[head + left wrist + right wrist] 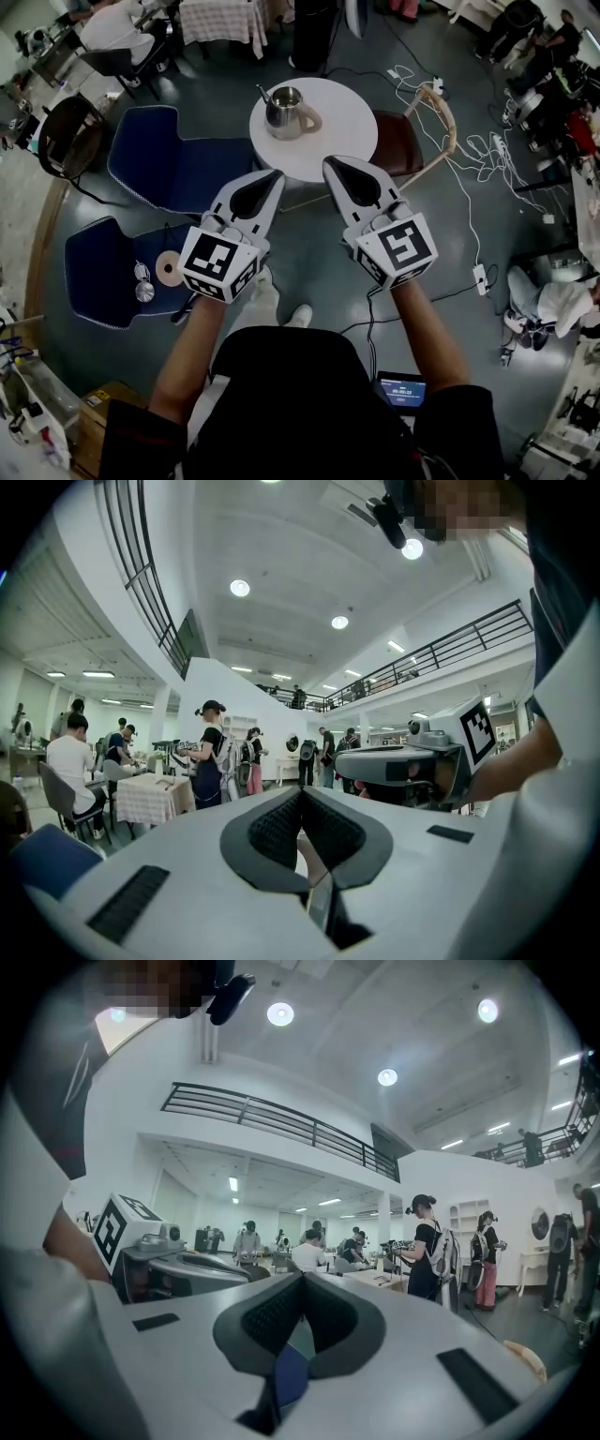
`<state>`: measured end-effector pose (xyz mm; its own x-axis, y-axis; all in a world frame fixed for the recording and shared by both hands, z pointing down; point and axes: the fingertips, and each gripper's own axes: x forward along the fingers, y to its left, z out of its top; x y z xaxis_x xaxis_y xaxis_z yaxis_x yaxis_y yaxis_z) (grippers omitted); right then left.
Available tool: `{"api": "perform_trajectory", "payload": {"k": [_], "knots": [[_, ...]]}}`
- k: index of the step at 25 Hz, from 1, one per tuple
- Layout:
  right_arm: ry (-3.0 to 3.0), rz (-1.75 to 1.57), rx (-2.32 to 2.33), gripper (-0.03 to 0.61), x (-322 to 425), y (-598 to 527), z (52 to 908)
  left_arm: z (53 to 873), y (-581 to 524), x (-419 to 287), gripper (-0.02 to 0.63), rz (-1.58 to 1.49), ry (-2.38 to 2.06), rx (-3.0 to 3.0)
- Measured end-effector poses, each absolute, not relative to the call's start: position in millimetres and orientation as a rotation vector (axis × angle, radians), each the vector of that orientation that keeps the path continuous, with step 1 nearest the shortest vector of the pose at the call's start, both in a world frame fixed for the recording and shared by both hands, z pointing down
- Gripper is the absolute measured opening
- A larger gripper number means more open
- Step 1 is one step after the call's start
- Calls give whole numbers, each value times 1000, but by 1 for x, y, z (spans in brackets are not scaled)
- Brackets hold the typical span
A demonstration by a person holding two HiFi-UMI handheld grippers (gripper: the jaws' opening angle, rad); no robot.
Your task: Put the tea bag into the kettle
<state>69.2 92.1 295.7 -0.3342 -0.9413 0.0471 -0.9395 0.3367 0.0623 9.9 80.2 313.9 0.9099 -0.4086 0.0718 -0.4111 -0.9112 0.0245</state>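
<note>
A metal kettle with a pale handle stands on the round white table, at its left side, with its top open. I cannot make out a tea bag anywhere. My left gripper and right gripper are held side by side in front of the person, above the floor just short of the table's near edge, both pointing toward it. In the left gripper view the left gripper has its jaws together with nothing between them. The right gripper looks the same in its own view. Both gripper views look level across the hall, over the table.
Two blue armchairs stand left of the table; the nearer one carries glasses and a tape roll. A wooden chair stands at the table's right. Cables and a power strip lie on the floor. People stand farther off.
</note>
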Motion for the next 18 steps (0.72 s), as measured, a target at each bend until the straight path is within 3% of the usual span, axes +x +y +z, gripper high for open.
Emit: {"api": "perform_trajectory", "payload": {"k": [18], "knots": [[-2576, -58, 1708, 17, 37, 174, 292, 306, 166, -18, 14, 94, -739, 3045]]}}
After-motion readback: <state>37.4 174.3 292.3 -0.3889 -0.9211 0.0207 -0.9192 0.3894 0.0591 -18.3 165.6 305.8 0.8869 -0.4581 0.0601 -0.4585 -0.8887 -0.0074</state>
